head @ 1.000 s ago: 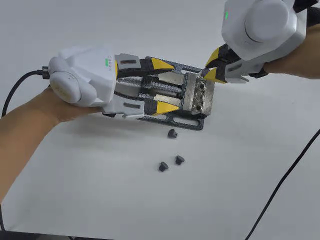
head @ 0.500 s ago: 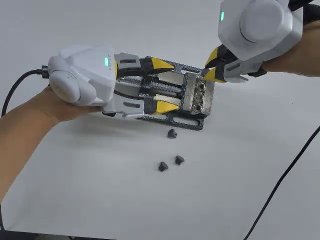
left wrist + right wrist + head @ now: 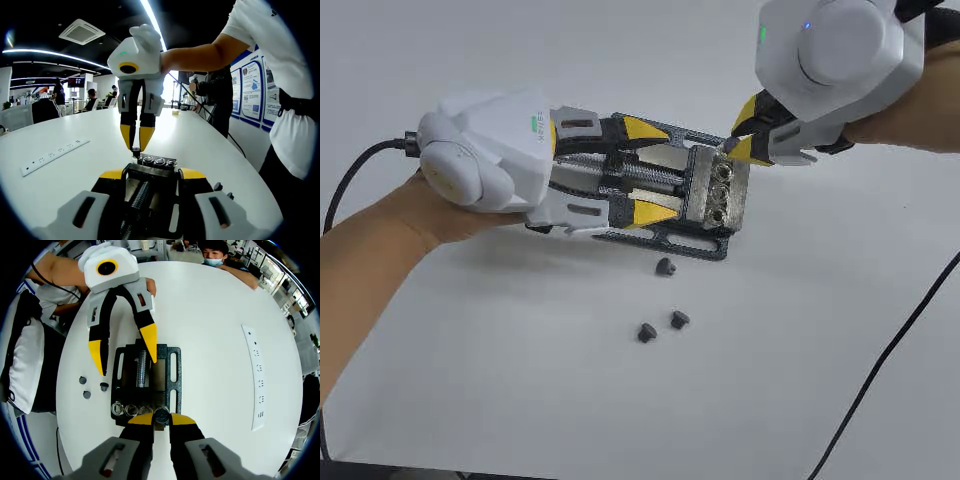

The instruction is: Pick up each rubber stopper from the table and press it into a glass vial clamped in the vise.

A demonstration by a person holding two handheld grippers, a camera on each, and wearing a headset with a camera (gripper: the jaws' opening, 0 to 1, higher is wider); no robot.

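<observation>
A black vise [image 3: 665, 240] on the white table clamps a row of glass vials [image 3: 718, 195]. My right gripper [image 3: 735, 147] comes in from the upper right. It is shut on a dark rubber stopper [image 3: 161, 415] right at the far-end vial of the row, tips pointing down [image 3: 136, 146]. My left gripper [image 3: 650, 170] lies open, one yellow-tipped jaw on each side of the vise screw [image 3: 139, 197], short of the vials [image 3: 159, 161]. Three loose stoppers lie in front of the vise: one close [image 3: 665, 267], two further out [image 3: 646, 333] [image 3: 679, 320].
A black cable [image 3: 885, 355] trails across the table at the right, another [image 3: 350, 180] at the left. A white power strip [image 3: 256, 385] lies beyond the vise. People sit and stand around the table's far edge [image 3: 220, 260].
The right gripper has edged slightly left over the far end of the vial row. The left gripper, vise and loose stoppers stay where they were.
</observation>
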